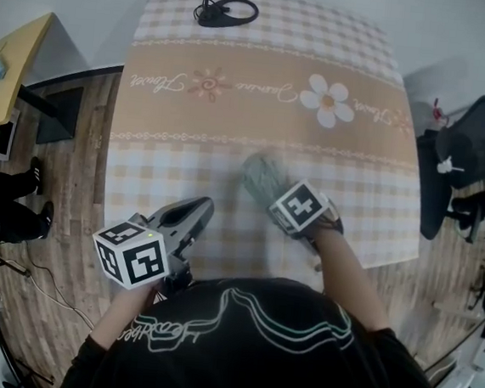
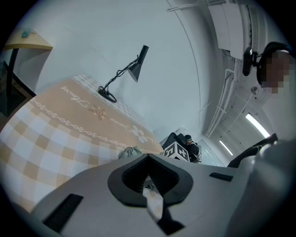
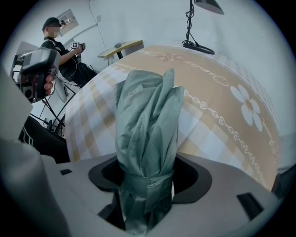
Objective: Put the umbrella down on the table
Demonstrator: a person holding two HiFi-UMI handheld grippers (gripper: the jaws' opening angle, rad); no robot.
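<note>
One checked table (image 1: 232,120), lamp (image 1: 226,10) at its far edge, wood floor (image 1: 70,215). Right gripper (image 3: 148,208) grips umbrella (image 3: 148,120); left gripper (image 2: 151,196) closed.

The right claw (image 3: 146,216) is holding a folded grey-green umbrella (image 3: 148,125), with its jaws closing on the bundle just below the strap (image 3: 147,185). The umbrella is sticking out over the table (image 3: 92,115), which is wearing a beige checked cloth with a daisy (image 3: 249,109). A lamp (image 3: 200,47) is standing at the far end.

Illegible cursive script on tablecloth (image 1: 258,124)
</note>
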